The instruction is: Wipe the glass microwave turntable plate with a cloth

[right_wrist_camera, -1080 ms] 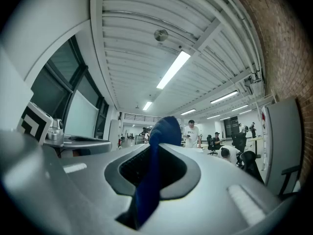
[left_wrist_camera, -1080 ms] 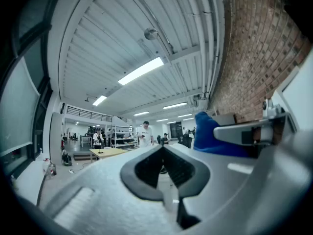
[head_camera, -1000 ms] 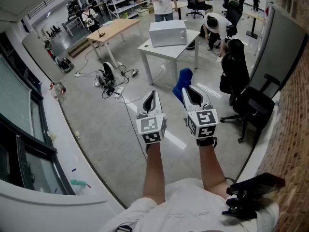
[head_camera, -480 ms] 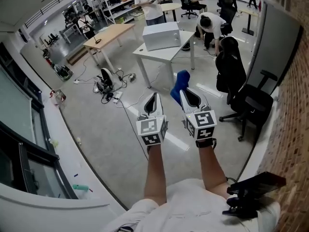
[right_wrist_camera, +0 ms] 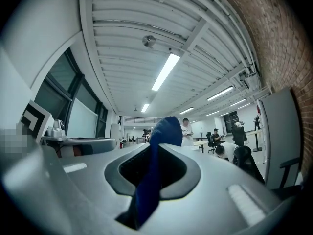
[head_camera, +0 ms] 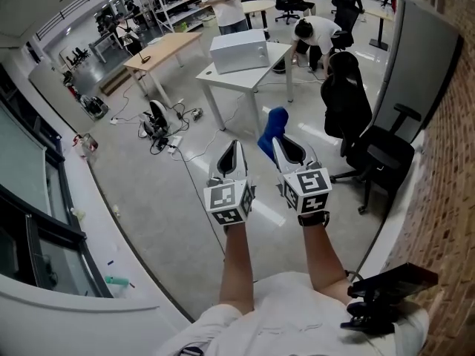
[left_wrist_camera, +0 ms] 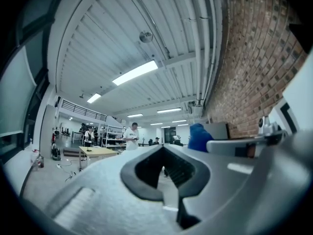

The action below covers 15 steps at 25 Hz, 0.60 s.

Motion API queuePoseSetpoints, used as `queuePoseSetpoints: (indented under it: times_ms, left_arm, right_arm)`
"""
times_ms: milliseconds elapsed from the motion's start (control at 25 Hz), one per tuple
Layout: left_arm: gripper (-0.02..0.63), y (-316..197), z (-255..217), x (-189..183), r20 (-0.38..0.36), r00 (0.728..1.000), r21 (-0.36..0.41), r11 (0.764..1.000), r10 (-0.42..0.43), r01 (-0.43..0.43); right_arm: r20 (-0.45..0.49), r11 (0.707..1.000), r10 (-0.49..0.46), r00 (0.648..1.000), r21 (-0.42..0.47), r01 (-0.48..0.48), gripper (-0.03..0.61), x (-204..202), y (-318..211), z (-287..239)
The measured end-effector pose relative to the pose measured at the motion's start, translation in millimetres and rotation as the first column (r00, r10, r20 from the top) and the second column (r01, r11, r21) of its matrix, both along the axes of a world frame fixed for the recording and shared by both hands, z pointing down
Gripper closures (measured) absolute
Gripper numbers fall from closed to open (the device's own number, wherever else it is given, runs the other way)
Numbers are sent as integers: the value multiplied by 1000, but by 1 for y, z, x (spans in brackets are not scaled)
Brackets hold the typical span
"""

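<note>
Right gripper (right_wrist_camera: 152, 177) fingers are pinching shut on the blue cloth (right_wrist_camera: 157, 141), which is running up between them and flopping out past the tips. It looks soft, light and limp, so it is likely going to drape and bunch; a bunched fold would give a firmer wiping pad. Left gripper (left_wrist_camera: 164, 153) fingers are closing together on nothing. Both are being held out ahead at about waist height over open floor (head_camera: 163, 191). The glass turntable plate is not showing in any view; it is probably sitting inside the white microwave (head_camera: 239, 50), whose door looks closed, on the white table (head_camera: 280, 53) well ahead. As glass, it will likely be heavy, stiff, slippery and breakable, best taken at the rim with the free left fingers while the cloth is working the face. The path to the table is looking open, with loose cables (head_camera: 159, 124) lying off to the left, black office chairs (head_camera: 371, 150) and a brick wall (head_camera: 445, 184) crowding the right, and a person (head_camera: 315, 32) crouching just beyond the table.
</note>
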State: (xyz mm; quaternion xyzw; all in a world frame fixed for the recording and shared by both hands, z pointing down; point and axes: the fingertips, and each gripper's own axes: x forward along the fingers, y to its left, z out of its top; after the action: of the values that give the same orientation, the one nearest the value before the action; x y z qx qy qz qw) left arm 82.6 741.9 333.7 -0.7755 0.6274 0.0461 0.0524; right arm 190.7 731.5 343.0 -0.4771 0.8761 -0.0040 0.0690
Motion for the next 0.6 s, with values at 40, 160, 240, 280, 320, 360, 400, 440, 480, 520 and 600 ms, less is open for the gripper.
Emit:
queuePoseSetpoints:
  times_ms: [40,160,240,280,320,360,400,440,480,520,600]
  left_arm:
    - [612,4,2,3,6,1000,-5,1000,-5,5]
    - [612,11,8,9,23,999,-19,1000,-24,24]
    - [612,10,13,10,30,999,-27,999,-35,35]
    - [612,8,16,9,34,999,-30,999,-42,43]
    - [612,5,19,6,37,998,-34,998,-51,53]
    - [612,2,21,3,38,997,-36,997,-61,63]
    - [612,-1,23,-1,37,997,-39,997,-69,70]
    - [612,-6,25,-4,34,997,-41,996,-72,74]
    - [612,-11,26,-5,31,997,-40,996,-72,73]
    - [612,-17,27,-6,28,997,-40,997,-69,70]
    - [612,-32,31,-6,24,998,-41,998,-53,54]
  right_arm:
    - [6,1000,-5,1000,-5,5,526,3,3,1]
    - [28,999,-25,999,-19,26,526,9,9,4]
    - [34,999,-40,999,-28,41,526,8,8,9]
    - [33,998,-49,998,-33,50,526,6,5,13]
    - [31,997,-58,998,-40,59,526,2,3,17]
    - [28,997,-66,997,-45,67,526,-1,0,20]
    - [25,996,-72,997,-48,73,526,-4,-3,23]
    - [22,996,-75,997,-49,76,526,-6,-6,25]
    - [18,996,-74,997,-49,75,526,-7,-9,27]
    - [13,996,-69,997,-49,70,526,-8,-14,28]
    - [4,997,-52,999,-48,53,526,-8,-29,31]
